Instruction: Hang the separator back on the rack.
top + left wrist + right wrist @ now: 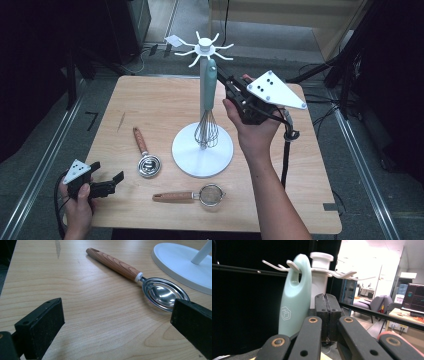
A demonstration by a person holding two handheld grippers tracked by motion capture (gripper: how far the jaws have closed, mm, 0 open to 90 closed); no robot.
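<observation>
A whisk with a pale teal handle hangs by its loop from a hook of the white rack stand, wires down near the round base. My right gripper is held up beside the handle, just to its right. Its jaws are shut flat against each other with nothing between them, in front of the stand's post. My left gripper rests low at the table's front left corner, open wide over bare wood.
A metal scoop with a wooden handle lies left of the stand base, just ahead of the left jaws. A small strainer with a wooden handle lies near the front edge. The stand's base is close by.
</observation>
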